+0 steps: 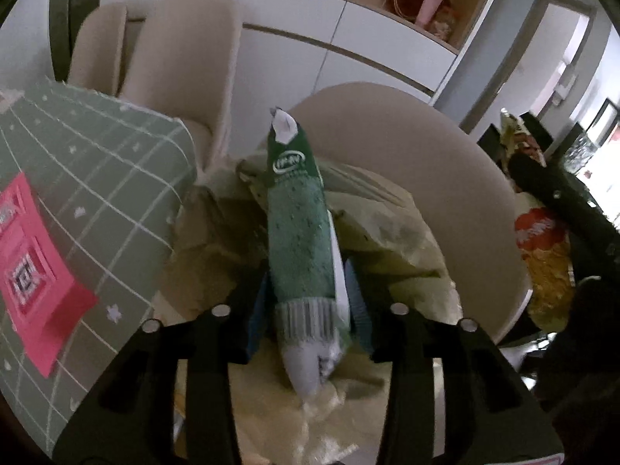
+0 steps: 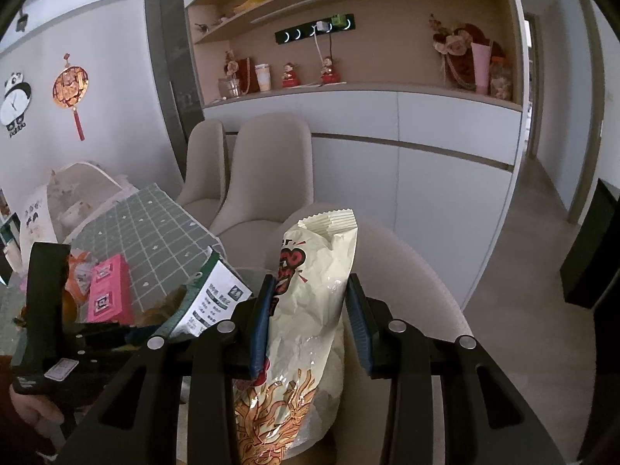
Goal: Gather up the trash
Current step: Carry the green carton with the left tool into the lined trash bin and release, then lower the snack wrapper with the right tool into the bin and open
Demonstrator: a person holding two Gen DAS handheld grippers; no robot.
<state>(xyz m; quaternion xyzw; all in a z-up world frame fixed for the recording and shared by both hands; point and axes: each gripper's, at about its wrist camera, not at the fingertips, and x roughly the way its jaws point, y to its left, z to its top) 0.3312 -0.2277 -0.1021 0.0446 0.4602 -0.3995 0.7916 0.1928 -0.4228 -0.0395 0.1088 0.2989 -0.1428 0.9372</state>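
The left gripper has its two fingers squeezed on a green wrapper. The wrapper is long and thin. It sticks out straight ahead of the fingers, toward 12 o'clock, with its white torn tip at the top.

Just under the wrapper, at 6 o'clock, is a crinkly pale yellow bag. It sits on a round cream chair. I think this bag is where the trash goes, so the green wrapper only needs to drop down.

The right gripper holds a chip bag between its blue pads. The pads are partly open and pinch the chip bag at its middle. The chip bag also points up to 12 o'clock.

The left gripper looks nearer to the yellow bag, so it should let go first. The table with the green cloth is at 9 o'clock.
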